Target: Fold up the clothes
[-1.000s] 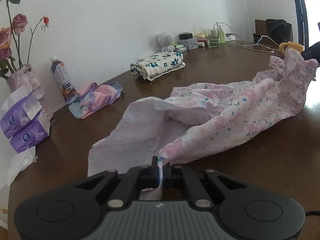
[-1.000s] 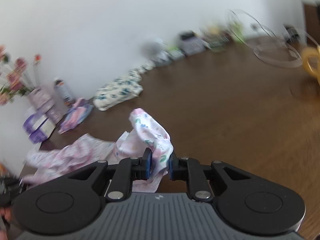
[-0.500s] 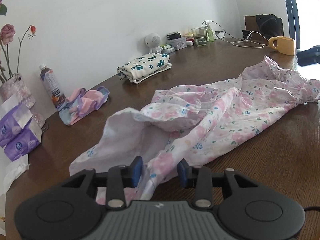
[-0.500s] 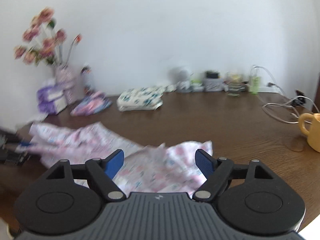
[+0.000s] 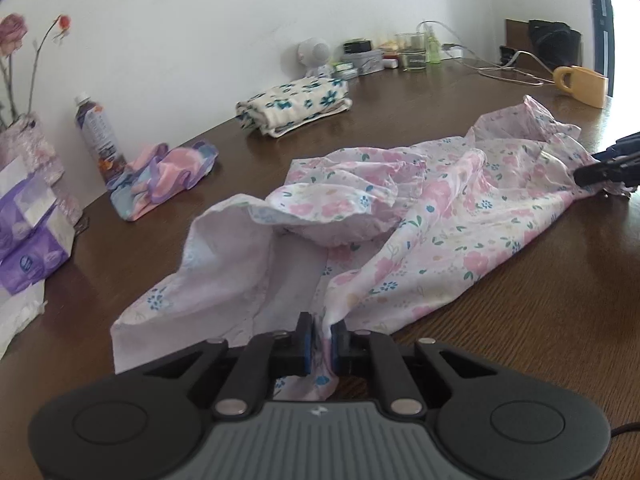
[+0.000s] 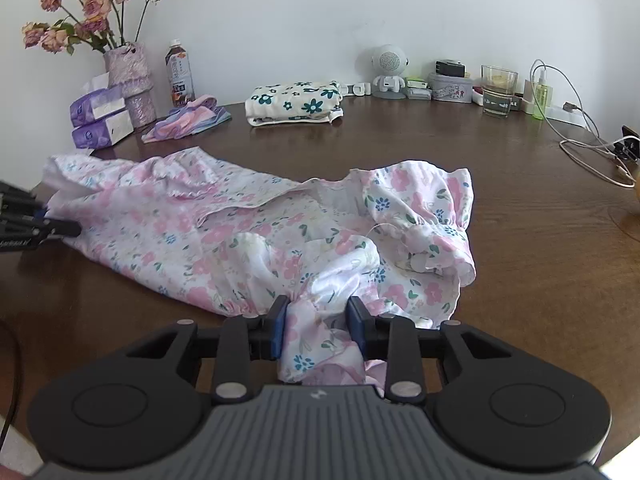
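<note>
Cotton, pink and floral: the garment (image 6: 256,236) lies crumpled across the wooden table (image 6: 520,240), stretched between our two grippers. Its exact type we cannot tell, because folds hide the cut, and both hands holding the tools are out of frame.

Left gripper (image 5: 319,342): it points down toward the table, jaws closing, and its blue pads (image 5: 306,344) already pinch a thin bunch of hem. In the right wrist view only its dark tip shows, cut off at the left edge.

Right gripper (image 6: 318,330): also angled down, jaws closing with a thicker wad of cloth between them; the pads (image 6: 279,330) press its sides.

Count along the far wall (small items there are hard to make out): one folded blue-flowered cloth (image 6: 294,103), one loose pastel cloth (image 6: 188,120), one bottle (image 6: 179,72), one vase of roses (image 6: 132,84), two purple tissue packs (image 6: 100,120), one yellow mug (image 5: 582,85).
</note>
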### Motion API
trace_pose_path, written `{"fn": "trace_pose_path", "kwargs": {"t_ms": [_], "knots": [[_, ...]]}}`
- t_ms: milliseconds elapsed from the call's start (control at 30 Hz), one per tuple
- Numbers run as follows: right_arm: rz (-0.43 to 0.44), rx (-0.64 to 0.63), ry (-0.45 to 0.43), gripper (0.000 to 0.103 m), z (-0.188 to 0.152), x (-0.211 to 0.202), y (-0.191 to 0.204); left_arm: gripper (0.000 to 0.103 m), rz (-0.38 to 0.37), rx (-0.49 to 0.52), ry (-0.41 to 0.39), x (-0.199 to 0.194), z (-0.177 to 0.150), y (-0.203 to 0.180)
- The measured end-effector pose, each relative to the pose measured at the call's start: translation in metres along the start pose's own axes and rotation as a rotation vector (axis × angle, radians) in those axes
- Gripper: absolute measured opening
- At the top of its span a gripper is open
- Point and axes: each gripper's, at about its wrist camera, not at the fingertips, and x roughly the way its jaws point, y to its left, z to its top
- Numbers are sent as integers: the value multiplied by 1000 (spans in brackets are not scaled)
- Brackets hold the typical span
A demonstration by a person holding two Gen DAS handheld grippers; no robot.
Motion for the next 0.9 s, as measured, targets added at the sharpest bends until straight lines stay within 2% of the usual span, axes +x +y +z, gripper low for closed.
{"fn": "trace_pose_path", "kwargs": {"t_ms": [267,433,533,600,633,667,700,767,867,900], "knots": [[-5,-31,-10,30,38,56,13,8,49,-26,28,-19,-16,6],[30,-42,-21,32,41,56,22,12,50,-46,17,-25,-19,9],[58,-36,-48,47,39,44,21,15,41,-51,4,-25,-17,8],[81,-28,-78,66,37,32,21,19,32,-48,-6,-25,-14,6],[94,-25,-97,84,36,25,21,22,28,-50,-11,-26,-14,5],[104,-26,-119,98,36,18,22,24,24,-52,-16,-26,-13,4],[107,-34,-146,103,35,11,25,27,20,-53,-21,-27,-12,3],[90,-48,-193,103,35,0,34,30,12,-59,-31,-28,-12,2],[14,-55,-248,103,37,-9,49,35,-2,-84,-42,-32,-14,4],[20,-64,-241,103,38,-7,51,38,-5,-94,-48,-34,-14,5]]}}
